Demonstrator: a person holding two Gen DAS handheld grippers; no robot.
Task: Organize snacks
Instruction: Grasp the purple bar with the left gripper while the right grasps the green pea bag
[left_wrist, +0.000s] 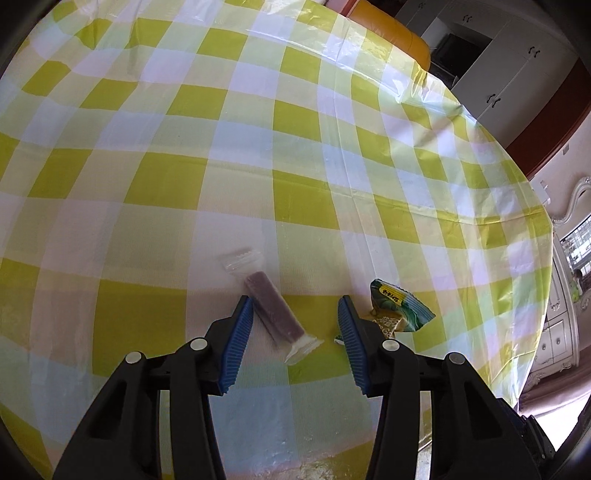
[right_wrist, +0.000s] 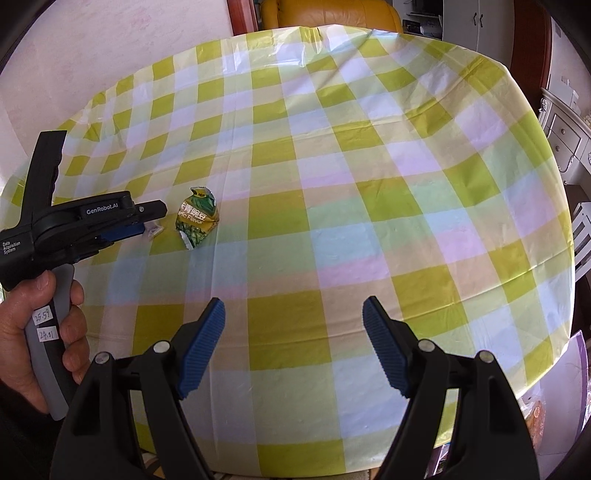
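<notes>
A purple snack bar in a clear wrapper lies on the checked tablecloth between the blue pads of my left gripper, which is open and low over it. A green and yellow pea snack packet lies just right of the right pad; it also shows in the right wrist view. In that view the left gripper is at the far left, held by a hand, with the clear wrapper end just showing by its tip. My right gripper is open and empty over the near part of the table.
The round table carries a yellow-green checked plastic cloth. An orange-brown chair stands behind the far edge. White cabinets stand at the right. A bag with packets lies below the table's near right edge.
</notes>
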